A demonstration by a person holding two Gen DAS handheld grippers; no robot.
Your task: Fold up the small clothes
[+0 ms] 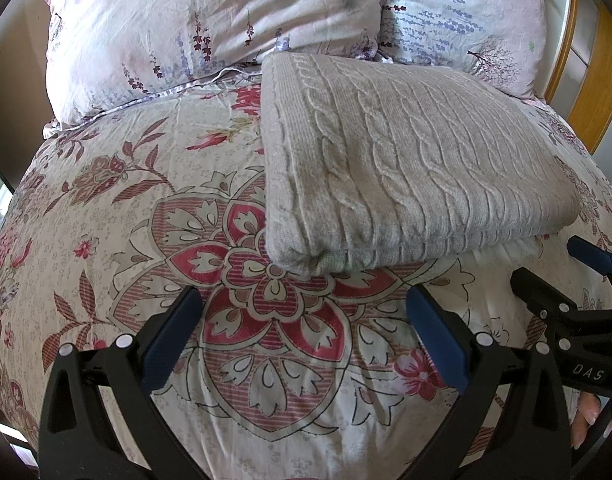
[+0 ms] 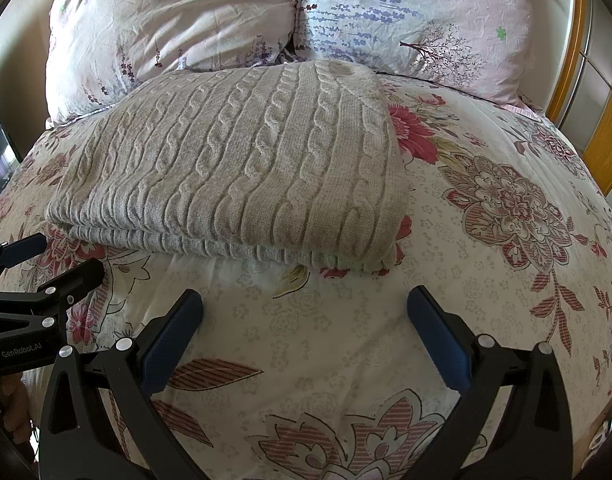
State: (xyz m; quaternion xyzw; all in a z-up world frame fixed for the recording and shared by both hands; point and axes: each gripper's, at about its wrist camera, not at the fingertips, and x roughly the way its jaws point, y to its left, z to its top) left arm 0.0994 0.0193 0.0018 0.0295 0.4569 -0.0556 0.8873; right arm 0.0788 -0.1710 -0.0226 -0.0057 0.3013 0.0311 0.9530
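item: grey cable-knit sweater (image 1: 406,160), folded to neat rectangle, lying on floral-print quilted bed cover (image 1: 126,220), just ahead of both jaws, untouched.
left gripper (image 1: 302,312): jaws released, empty.
right gripper (image 2: 304,312): jaws released, empty.
judgement: fold looks complete, so grippers hang clear.

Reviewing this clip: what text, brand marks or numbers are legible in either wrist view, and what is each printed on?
"DAS": on the black body of the right hand-held gripper, seen at the edge of the left wrist view; the frame edge may cut it off.
"GenRobot.AI": on the black body of the left hand-held gripper, seen in the right wrist view.
No writing shows on the folded sweater, the bedspread or the pillows.
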